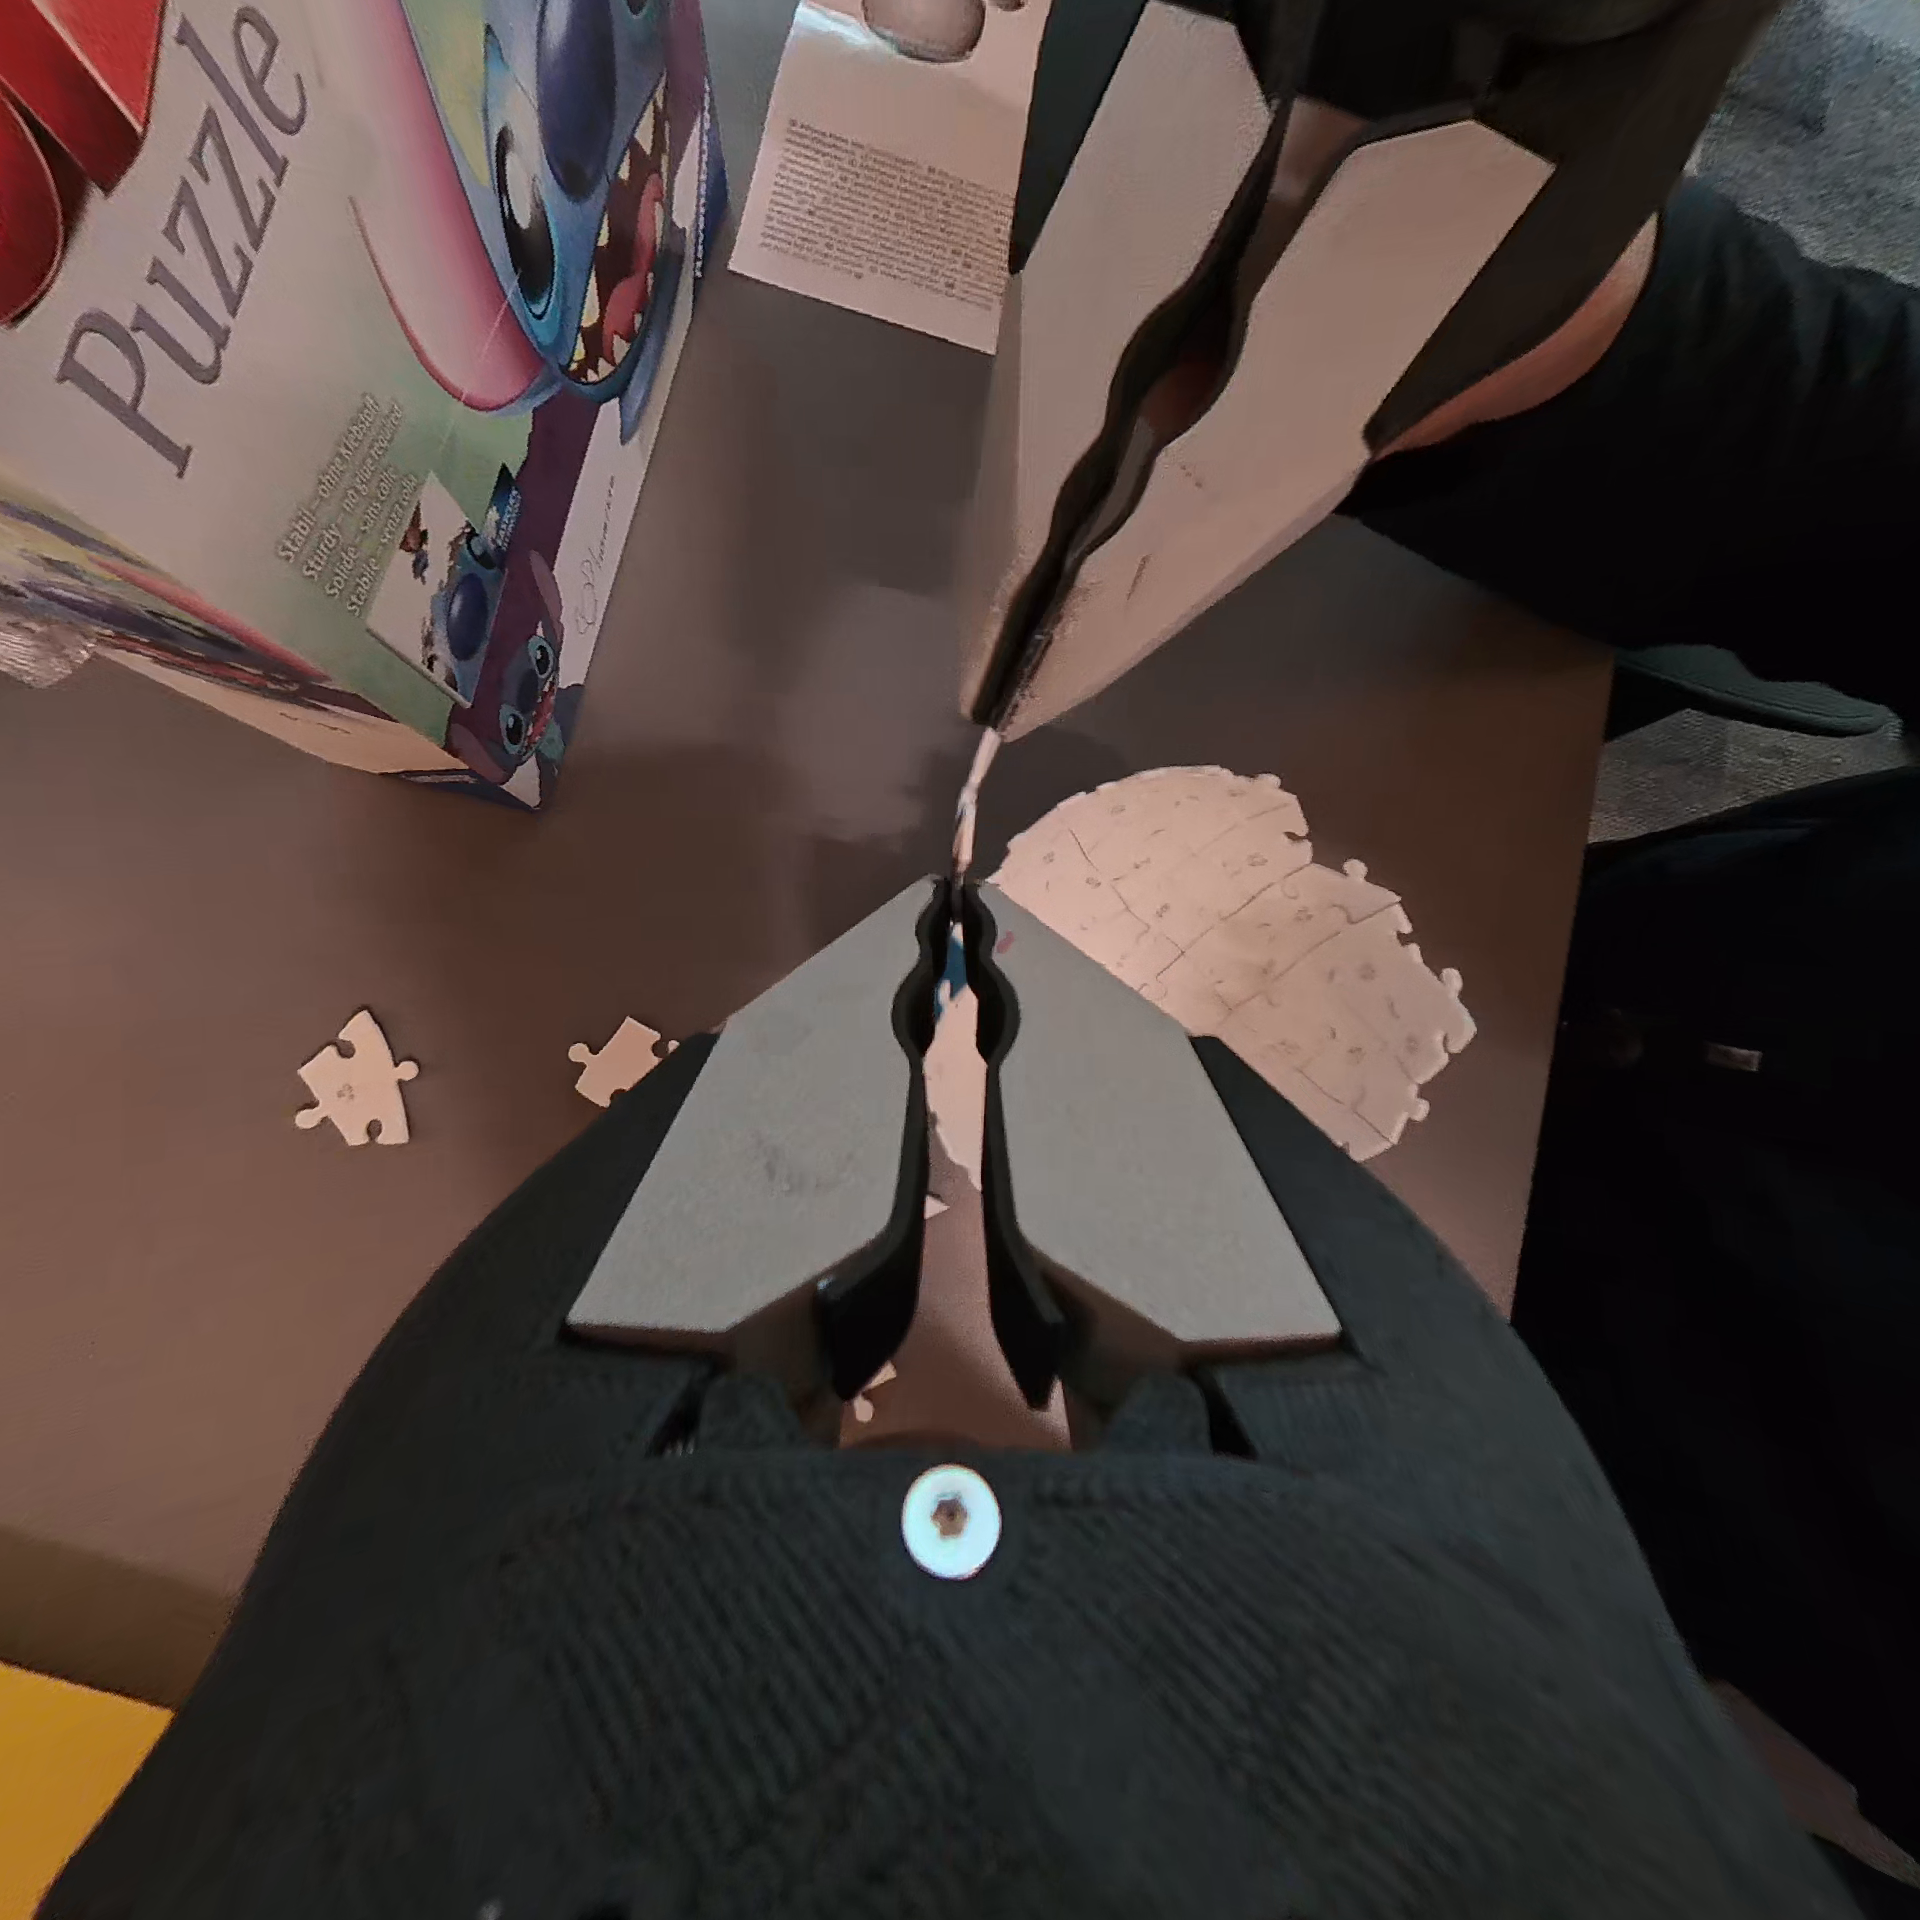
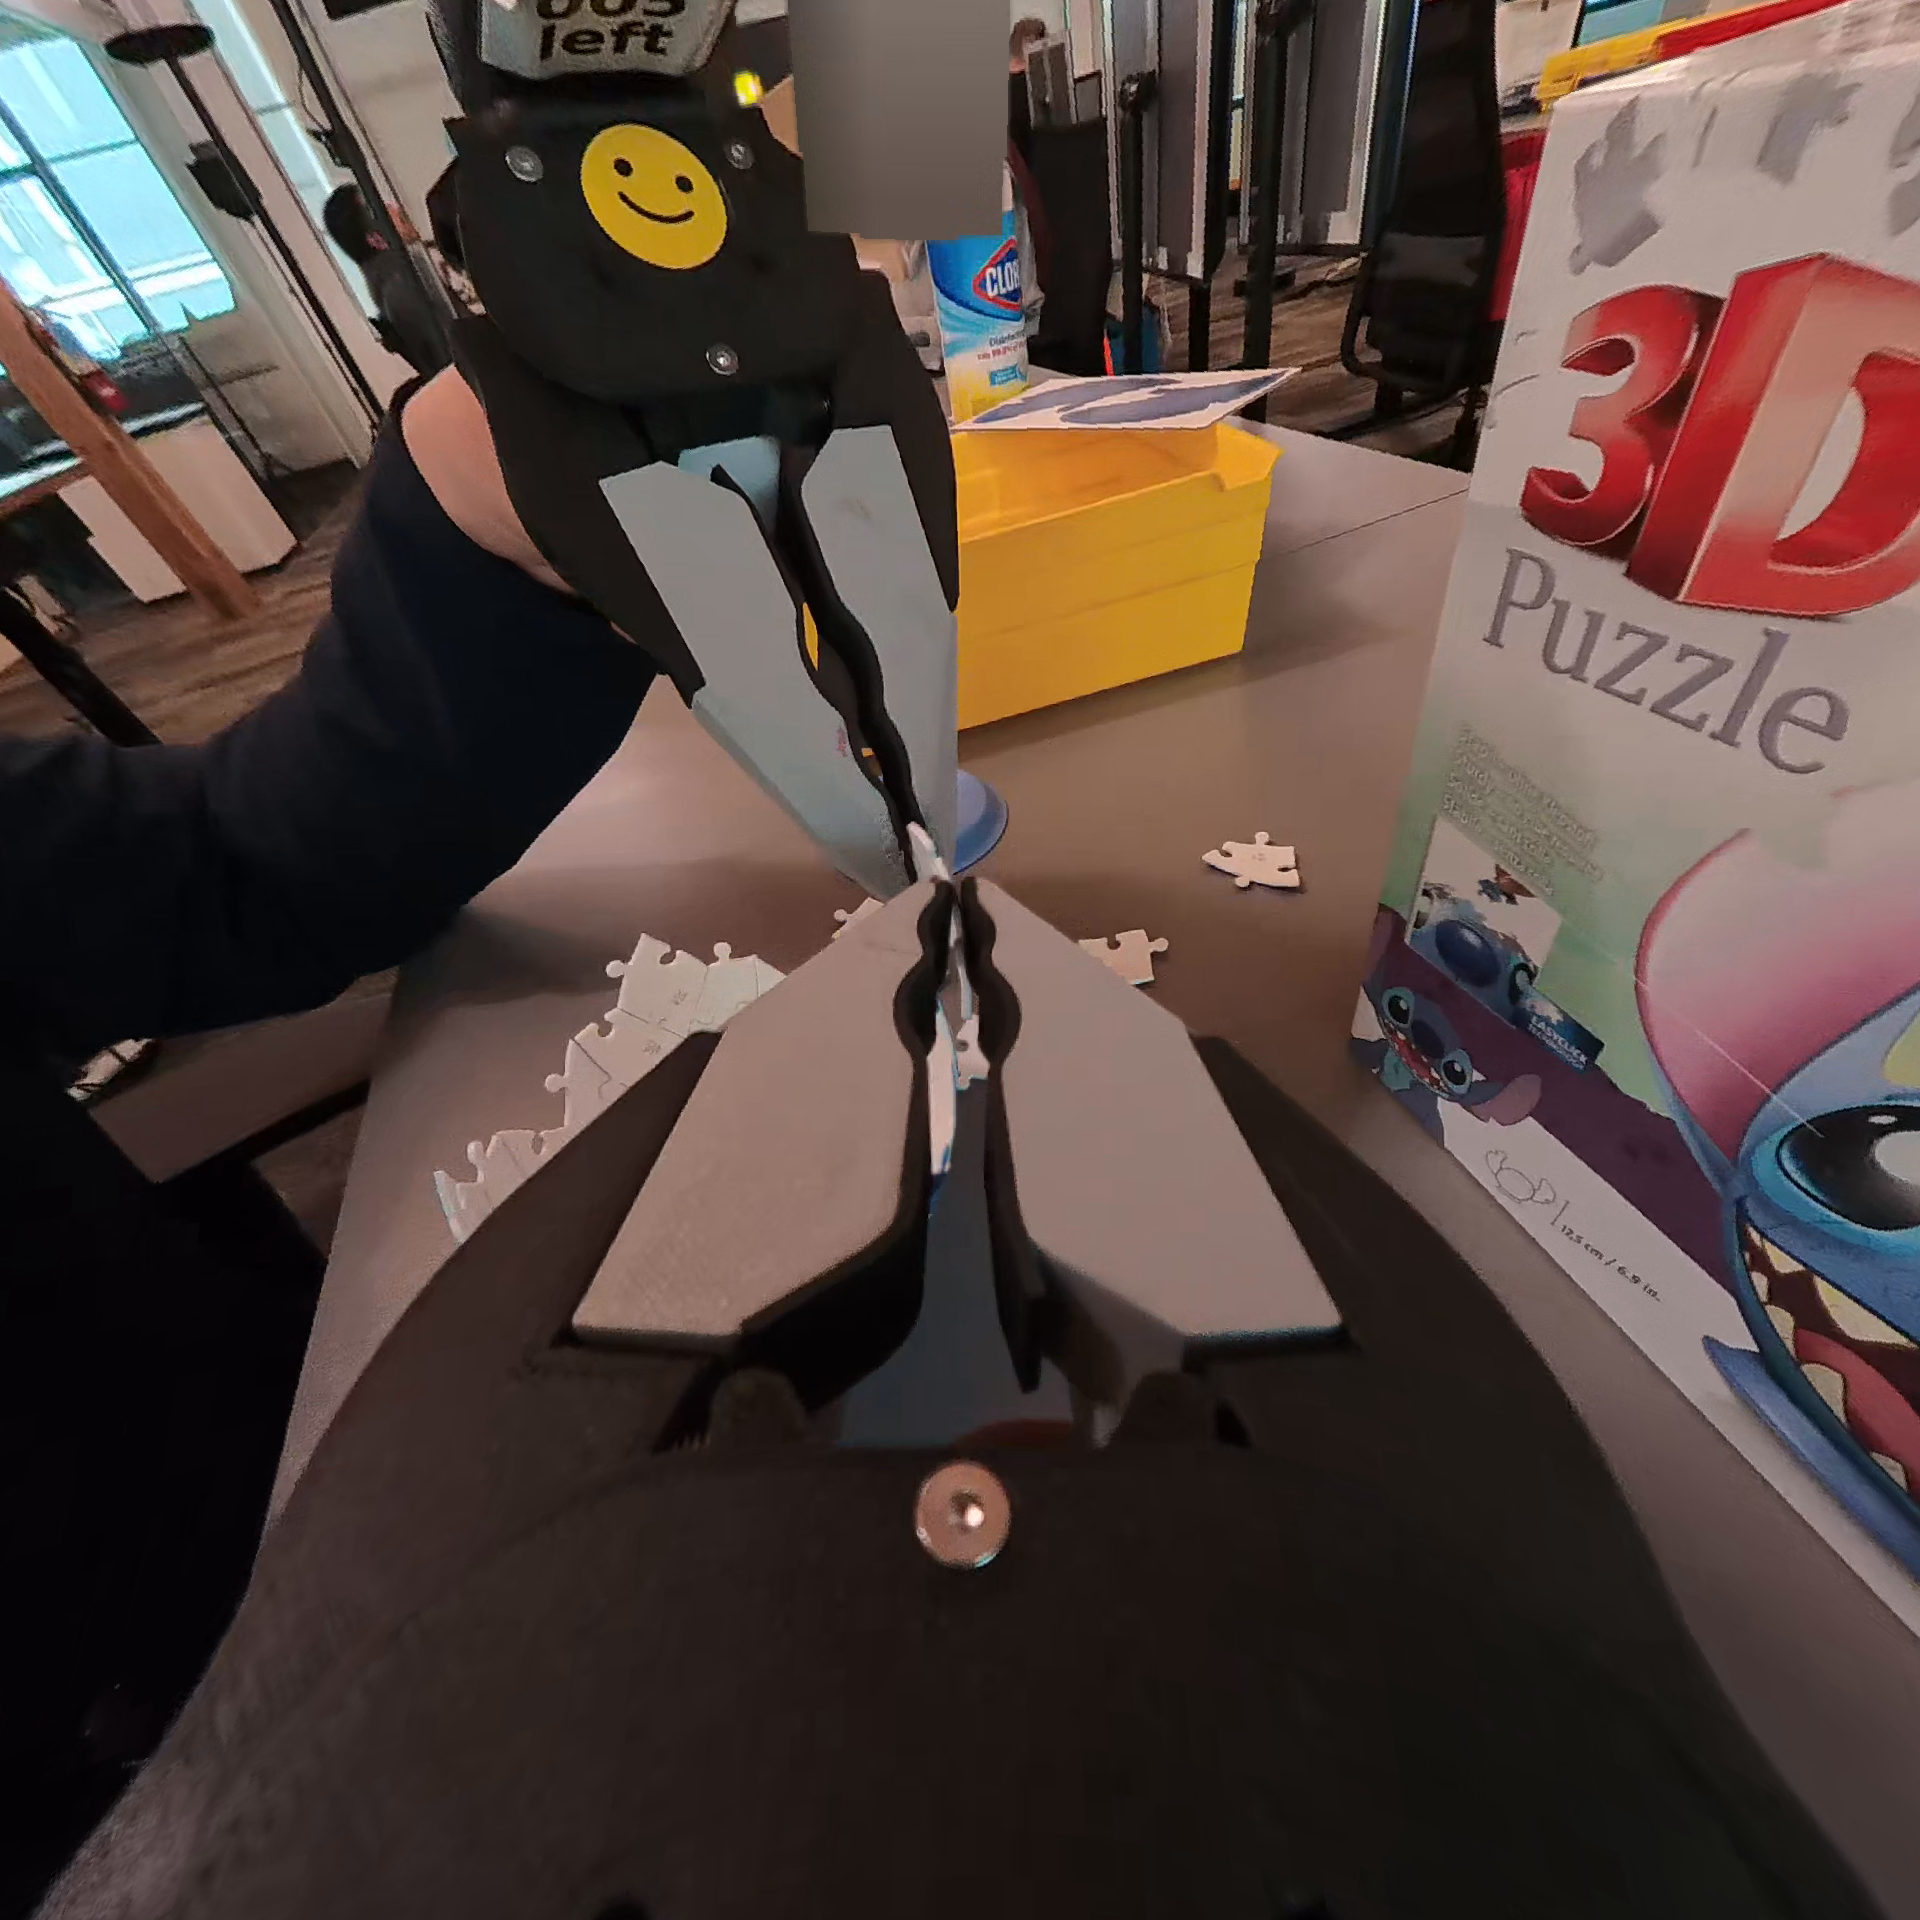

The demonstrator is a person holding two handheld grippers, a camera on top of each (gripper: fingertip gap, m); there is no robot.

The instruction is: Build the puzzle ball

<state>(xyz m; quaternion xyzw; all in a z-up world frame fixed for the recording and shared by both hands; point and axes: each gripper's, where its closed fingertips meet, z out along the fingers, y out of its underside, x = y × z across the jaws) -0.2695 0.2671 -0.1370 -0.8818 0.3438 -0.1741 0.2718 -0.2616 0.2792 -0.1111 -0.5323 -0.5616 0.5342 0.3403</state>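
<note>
My left gripper (image 1: 951, 888) is shut on a puzzle piece (image 1: 950, 977) that shows blue between its fingers. My right gripper (image 2: 951, 894) is shut on another piece (image 2: 958, 1023), seen edge-on. The two grippers face each other tip to tip above the table, and the pieces touch between the tips. The right gripper (image 1: 987, 717) comes in from the top of the left wrist view, with its thin piece (image 1: 971, 800) sticking out. The left gripper (image 2: 914, 868) hangs from above in the right wrist view. A part-built ball shell (image 1: 1247, 956) lies white side up on the table.
The tall puzzle box (image 1: 312, 416) stands on the grey table (image 1: 208, 935). Loose white pieces (image 1: 353, 1081) lie near it. A paper leaflet (image 1: 883, 208) lies behind. A yellow bin (image 2: 1112, 561), a wipes tub (image 2: 982, 312) and a blue ring stand (image 2: 987, 821) are farther back. Left and right tips are no more than a few centimetres apart.
</note>
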